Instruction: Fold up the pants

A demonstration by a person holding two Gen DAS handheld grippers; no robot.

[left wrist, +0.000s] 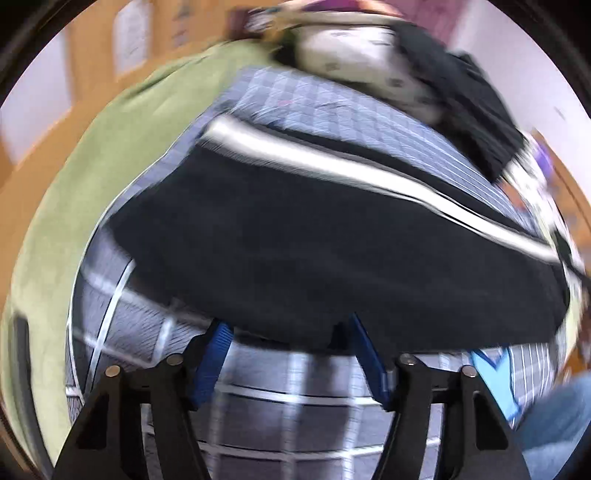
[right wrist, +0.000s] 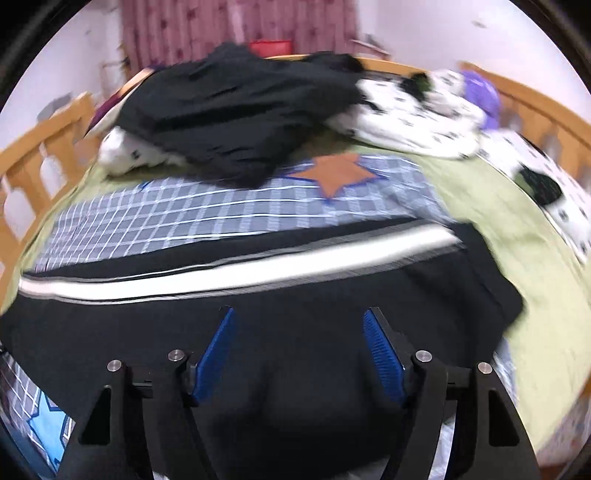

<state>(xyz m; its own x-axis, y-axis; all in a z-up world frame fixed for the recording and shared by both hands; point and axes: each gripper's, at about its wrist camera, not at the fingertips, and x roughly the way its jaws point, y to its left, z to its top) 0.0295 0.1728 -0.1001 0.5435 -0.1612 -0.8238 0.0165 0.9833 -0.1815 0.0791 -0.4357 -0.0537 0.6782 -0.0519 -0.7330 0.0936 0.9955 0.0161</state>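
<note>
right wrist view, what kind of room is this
Most likely a bedroom: black pants lie on a checked quilt over a bed with a wooden rail, more clothes are piled behind, and a pink curtain hangs beyond.

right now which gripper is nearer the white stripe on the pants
Right. The right gripper is over the black pants, just short of the white stripe; the left gripper sits at their near edge, farther off.
</note>
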